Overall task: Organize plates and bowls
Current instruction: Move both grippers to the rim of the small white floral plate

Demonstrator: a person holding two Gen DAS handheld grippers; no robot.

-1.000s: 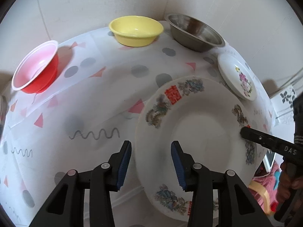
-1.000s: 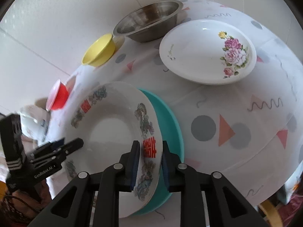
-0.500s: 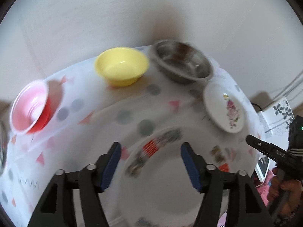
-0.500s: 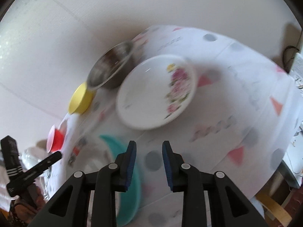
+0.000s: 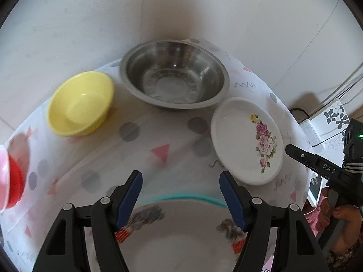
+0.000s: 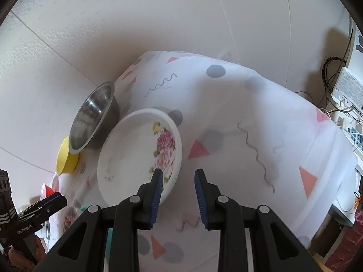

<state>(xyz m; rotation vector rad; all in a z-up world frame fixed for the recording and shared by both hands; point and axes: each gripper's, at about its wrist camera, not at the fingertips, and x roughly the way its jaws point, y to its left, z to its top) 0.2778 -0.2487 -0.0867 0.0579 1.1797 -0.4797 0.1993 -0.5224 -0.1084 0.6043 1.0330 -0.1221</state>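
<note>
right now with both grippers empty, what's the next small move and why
Probably ease the right gripper forward and left so its open jaws straddle the near rim of the rose plate. That plate lies alone on the tablecloth, apart from the patterned plate stacked on the teal plate, and one pad already overlaps its rim in the right wrist view.

Steel bowl shiny metal; yellow bowl glossy plastic; floral plate glazed; tablecloth matt, translucent.
</note>
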